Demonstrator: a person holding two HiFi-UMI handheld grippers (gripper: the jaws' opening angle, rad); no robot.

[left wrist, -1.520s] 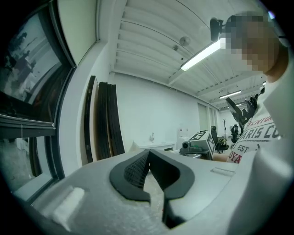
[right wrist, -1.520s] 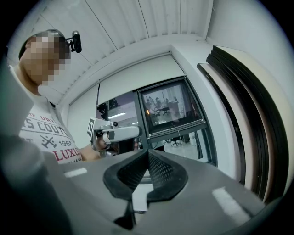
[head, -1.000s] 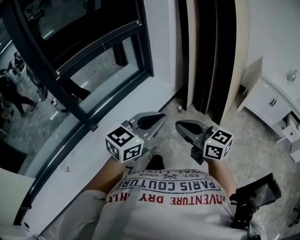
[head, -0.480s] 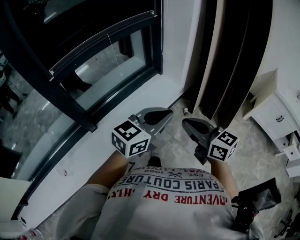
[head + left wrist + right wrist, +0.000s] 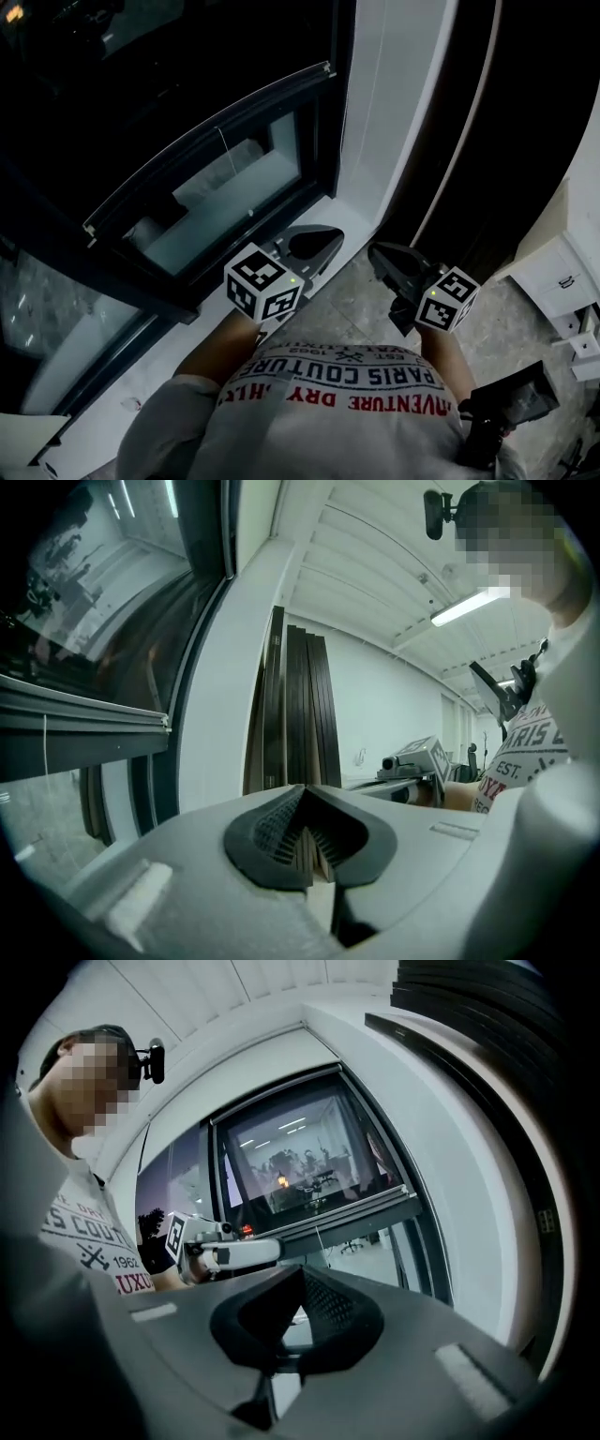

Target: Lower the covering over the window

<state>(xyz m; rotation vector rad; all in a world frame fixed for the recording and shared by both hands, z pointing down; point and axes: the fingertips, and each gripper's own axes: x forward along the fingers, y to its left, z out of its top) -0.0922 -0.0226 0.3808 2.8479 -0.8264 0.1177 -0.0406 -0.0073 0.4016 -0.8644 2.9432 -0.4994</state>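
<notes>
Head view: blind (image 5: 206,141) beyond hand-held gripper (image 5: 319,242)

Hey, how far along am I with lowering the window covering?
Nothing looks done: the covering hangs partway down, its bottom rail above bare glass. In hand: nothing; the left claw and right claw are shut, empty, short of the window frame. Left: probably take the pull cord and bring the covering down.
</notes>
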